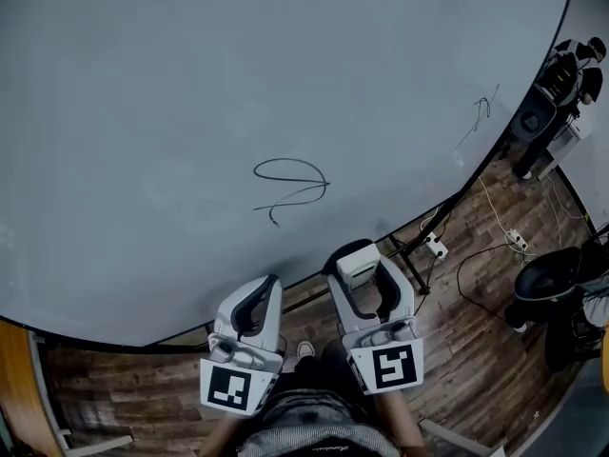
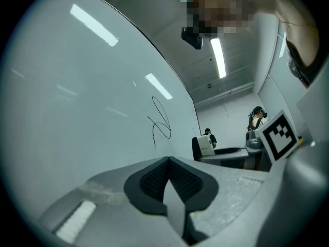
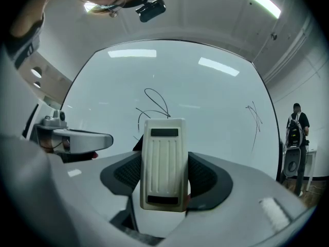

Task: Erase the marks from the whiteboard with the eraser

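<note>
Head view, left to right: whiteboard (image 1: 171,84) bare across its left and far parts, so there is open room for strokes there. Left gripper (image 1: 267,291) sits near the board's lower edge; the left gripper view shows its jaws pressed together with nothing between them. Looped scribble (image 1: 291,187) sits mid-board, just beyond both tools. Right gripper (image 1: 363,280) is clamped on the eraser (image 1: 359,264), with the jaw pads on its two long sides. The eraser is held near the lower edge, apparently short of the board surface. Right gripper view shows a pale ribbed plastic back. Judged light and rigid, with a smooth shell that could slip or twist under wiping pressure. The side grip looks right, since it would leave the wiping face, which is not visible, free. Smaller mark (image 1: 482,110) lies far right, close to the dark frame edge. A stroke there risks running off the board. Below that edge are a stand leg, a power strip (image 1: 436,247) and cables on the floor.
</note>
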Available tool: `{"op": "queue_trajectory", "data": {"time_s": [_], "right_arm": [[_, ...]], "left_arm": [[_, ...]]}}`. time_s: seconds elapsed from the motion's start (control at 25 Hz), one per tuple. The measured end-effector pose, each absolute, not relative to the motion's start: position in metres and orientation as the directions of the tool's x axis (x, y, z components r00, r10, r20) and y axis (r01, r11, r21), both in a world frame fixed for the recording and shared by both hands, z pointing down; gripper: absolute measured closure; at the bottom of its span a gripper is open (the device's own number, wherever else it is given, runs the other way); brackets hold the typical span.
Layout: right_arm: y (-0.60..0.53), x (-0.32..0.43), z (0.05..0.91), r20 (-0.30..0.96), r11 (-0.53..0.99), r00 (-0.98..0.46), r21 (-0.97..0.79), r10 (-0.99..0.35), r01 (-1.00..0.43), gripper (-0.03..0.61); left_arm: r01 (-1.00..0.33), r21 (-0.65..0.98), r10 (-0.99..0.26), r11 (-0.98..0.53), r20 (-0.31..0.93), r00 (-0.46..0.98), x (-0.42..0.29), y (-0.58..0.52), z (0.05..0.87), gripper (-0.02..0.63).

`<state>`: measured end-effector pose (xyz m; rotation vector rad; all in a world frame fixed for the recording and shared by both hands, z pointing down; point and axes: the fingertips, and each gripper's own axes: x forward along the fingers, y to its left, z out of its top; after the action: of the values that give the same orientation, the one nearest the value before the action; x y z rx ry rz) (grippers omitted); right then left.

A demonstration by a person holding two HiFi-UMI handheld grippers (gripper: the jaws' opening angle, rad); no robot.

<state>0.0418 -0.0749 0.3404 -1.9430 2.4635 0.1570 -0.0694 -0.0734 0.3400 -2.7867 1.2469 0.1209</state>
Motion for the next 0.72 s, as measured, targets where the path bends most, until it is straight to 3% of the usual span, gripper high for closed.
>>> {"op": "queue_trajectory", "data": {"time_s": [0.2, 0.4, 0.72], "right_arm": [[-0.093, 0.044, 0.330, -0.110, 0.313, -0.317, 0.048, -0.942, -0.948, 0.317], [-0.109, 0.046, 0.325, -0.080, 0.404, -0.410, 0.083, -0.909, -0.911, 0.316], [-0.120, 0.029, 0.312, -0.083, 0.488, -0.519, 0.243, -0.851, -0.838, 0.316]], "left_arm": [[-0.793, -0.070, -0.789, -0.605, -0.075, 0.609, -0.066, -0.085, 0.344, 0.615], [-0.833, -0.007, -0.829, -0.553, -0.101, 0.551, -0.050, -0.096, 0.340, 0.615], [-0.896, -0.008, -0.890, -0.445, -0.108, 0.443, -0.044, -0.102, 0.335, 0.615]]}}
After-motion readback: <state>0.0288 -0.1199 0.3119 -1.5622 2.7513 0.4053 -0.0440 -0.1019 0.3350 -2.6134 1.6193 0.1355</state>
